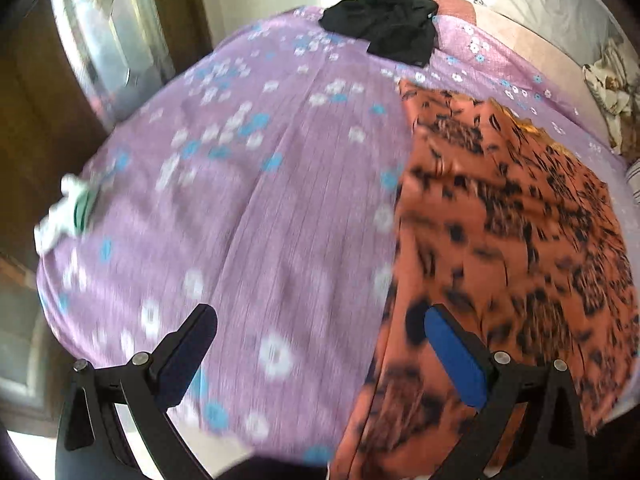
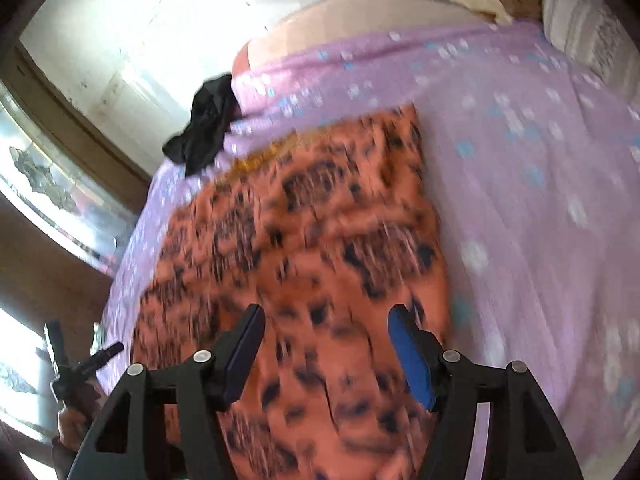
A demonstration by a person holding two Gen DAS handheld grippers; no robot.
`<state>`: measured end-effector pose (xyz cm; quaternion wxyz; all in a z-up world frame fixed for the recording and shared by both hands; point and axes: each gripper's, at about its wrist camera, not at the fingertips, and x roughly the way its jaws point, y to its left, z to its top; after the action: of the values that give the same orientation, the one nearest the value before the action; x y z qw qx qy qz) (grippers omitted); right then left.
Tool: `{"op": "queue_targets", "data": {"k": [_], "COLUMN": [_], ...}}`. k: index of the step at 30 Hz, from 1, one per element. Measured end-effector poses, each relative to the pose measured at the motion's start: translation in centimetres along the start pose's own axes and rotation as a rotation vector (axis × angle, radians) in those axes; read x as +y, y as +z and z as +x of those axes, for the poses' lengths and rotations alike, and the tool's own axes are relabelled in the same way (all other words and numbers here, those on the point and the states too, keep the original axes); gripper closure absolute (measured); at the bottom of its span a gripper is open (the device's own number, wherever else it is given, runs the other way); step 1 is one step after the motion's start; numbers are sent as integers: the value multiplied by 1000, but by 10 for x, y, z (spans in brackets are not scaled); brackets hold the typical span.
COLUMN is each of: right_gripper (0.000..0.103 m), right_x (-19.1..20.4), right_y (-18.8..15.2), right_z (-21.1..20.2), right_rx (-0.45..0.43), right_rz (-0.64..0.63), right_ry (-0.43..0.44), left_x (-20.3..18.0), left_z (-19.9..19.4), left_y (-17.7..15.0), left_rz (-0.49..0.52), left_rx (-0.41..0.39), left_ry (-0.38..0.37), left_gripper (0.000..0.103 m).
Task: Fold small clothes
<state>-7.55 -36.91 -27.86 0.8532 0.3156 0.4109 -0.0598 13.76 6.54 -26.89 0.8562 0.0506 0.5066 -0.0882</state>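
Only the left wrist view shows a small white-and-green cloth (image 1: 68, 216) at the bed's left edge. An orange, black-patterned garment (image 1: 500, 248) lies flat on the lilac flowered bedsheet (image 1: 260, 200), a crumpled black garment (image 1: 384, 24) beyond it. The left gripper (image 1: 320, 344) and right gripper (image 2: 326, 344) hang spread, empty. Behind stands a window (image 2: 48, 184).

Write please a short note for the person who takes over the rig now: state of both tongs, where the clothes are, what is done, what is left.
Left tongs: open, empty, above the left edge of the orange patterned garment.
Right tongs: open, empty, over the same garment.
The garment lies spread on the purple floral sheet; no fold visible yet.
Black garment is crumpled at the far edge of the bed; a white-green item sits at the left edge.
Left: fold them all.
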Motion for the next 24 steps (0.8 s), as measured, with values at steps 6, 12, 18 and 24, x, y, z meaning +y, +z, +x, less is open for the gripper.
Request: {"op": "queue_targets", "data": {"k": [6, 12, 18, 24], "right_gripper": [35, 35, 35, 35], "right_x": [-21, -36, -33, -30], "right_y": [-63, -108, -114, -127], "right_z": [-25, -10, 15, 31], "right_rx": [119, 246, 298, 297], "right_rz": [54, 155, 274, 319], "right_ry": [24, 31, -117, -184], "left_x": [6, 5, 3, 6], "left_z": [-9, -8, -2, -1], "left_y": [-23, -65, -95, -100], "left_rz": [-22, 45, 52, 33], "left_rx": [101, 178, 235, 249], "left_ry": [-88, -57, -97, -144], "left_gripper": [0, 0, 45, 25]}}
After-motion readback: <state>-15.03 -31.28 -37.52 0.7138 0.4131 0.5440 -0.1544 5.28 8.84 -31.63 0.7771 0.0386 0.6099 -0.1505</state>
